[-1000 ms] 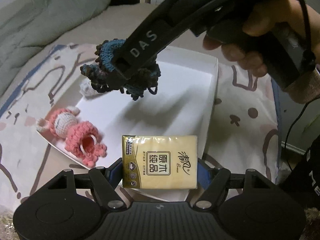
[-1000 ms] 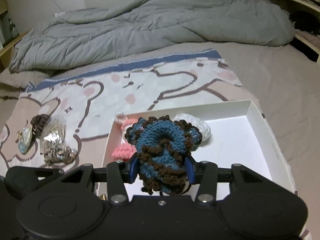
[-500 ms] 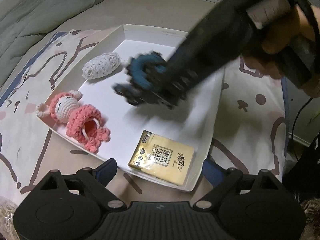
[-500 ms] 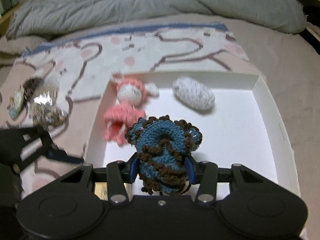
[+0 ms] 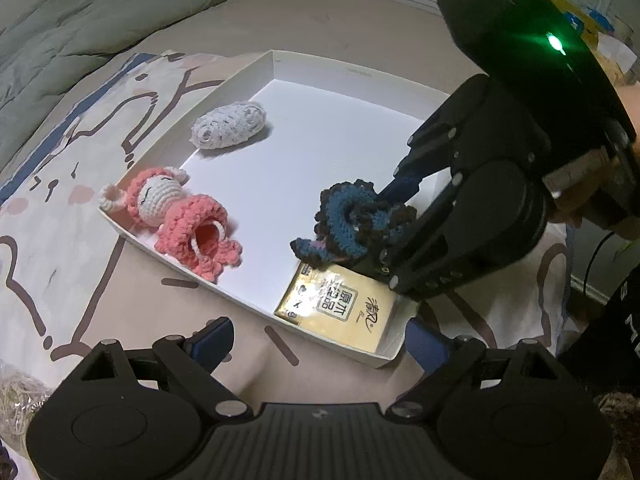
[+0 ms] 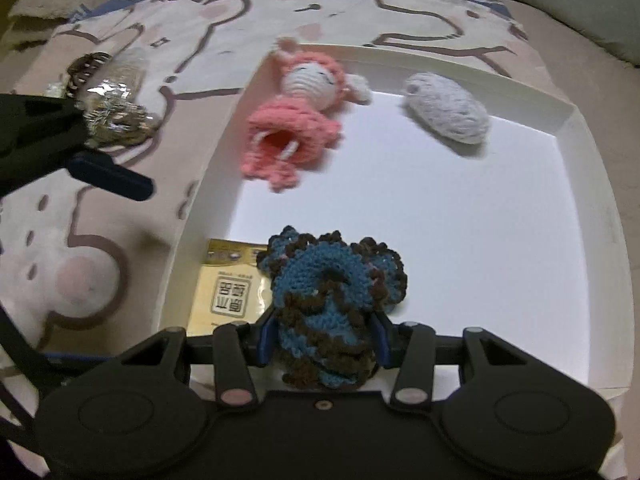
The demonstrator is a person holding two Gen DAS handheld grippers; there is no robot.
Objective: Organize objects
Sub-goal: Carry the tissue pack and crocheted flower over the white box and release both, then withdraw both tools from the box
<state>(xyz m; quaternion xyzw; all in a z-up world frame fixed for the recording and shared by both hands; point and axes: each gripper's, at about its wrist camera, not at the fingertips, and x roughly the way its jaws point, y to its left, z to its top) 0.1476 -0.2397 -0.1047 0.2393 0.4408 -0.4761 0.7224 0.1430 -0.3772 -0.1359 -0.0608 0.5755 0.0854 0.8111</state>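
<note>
While its blue pads press in on both sides of a blue and brown crocheted piece [image 6: 332,300], the right hand-held gripper [image 6: 323,344] fills the lower middle of its own view, closed on the yarn and holding it over the near part of a white box [image 6: 596,184]. Just left of the piece a gold tissue pack [image 6: 224,292] lies flat in the box's lower left corner; higher in the frame lie a pink crocheted doll [image 6: 296,120] and, to its right, a white crocheted oval [image 6: 448,114].

At the bottom of the left wrist view, the left hand-held gripper [image 5: 320,340] stands wide open with nothing between its pads, in front of the box's near wall.

Only the right wrist view shows the hair claw and crinkled foil packets [image 6: 108,116] on the patterned blanket [image 6: 80,280] at upper left. Only the left wrist view shows the right tool's body with a green light [image 5: 554,42] at upper right, and a grey duvet [image 5: 80,20] at upper left.
</note>
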